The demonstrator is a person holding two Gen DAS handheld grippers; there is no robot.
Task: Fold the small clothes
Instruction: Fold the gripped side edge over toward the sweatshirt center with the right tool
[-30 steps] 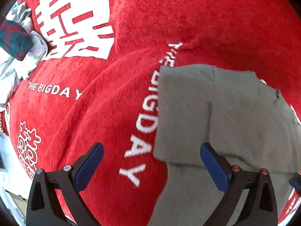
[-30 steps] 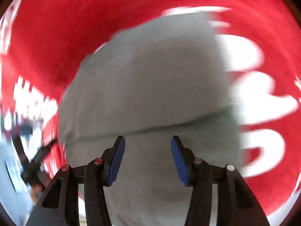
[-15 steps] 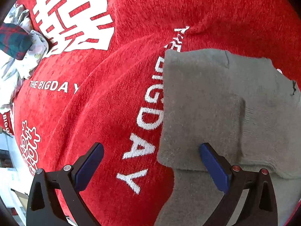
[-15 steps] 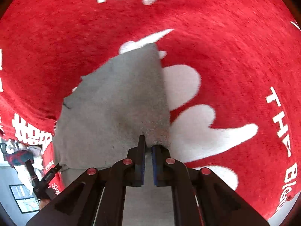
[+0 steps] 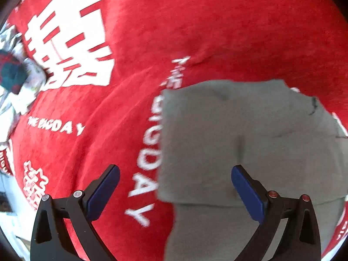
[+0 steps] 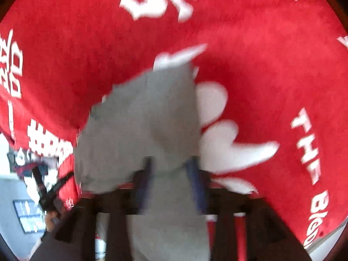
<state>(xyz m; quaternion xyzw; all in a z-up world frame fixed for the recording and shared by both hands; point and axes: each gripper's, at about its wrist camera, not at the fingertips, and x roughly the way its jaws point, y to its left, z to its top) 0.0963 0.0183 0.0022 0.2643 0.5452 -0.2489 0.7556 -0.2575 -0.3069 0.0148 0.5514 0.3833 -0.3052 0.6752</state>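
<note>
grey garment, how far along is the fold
One fold looks done: the grey garment lies doubled on the red blanket. In hand: the right gripper has cloth between its blurred fingers. The left gripper is open and empty. Left: probably another fold and flattening.

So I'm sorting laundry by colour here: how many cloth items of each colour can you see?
Grey knit garment: 1
Red plush blanket with white lettering: 1
Dark plaid cloth: 1
White patterned cloth: 1
Total: 4
</note>
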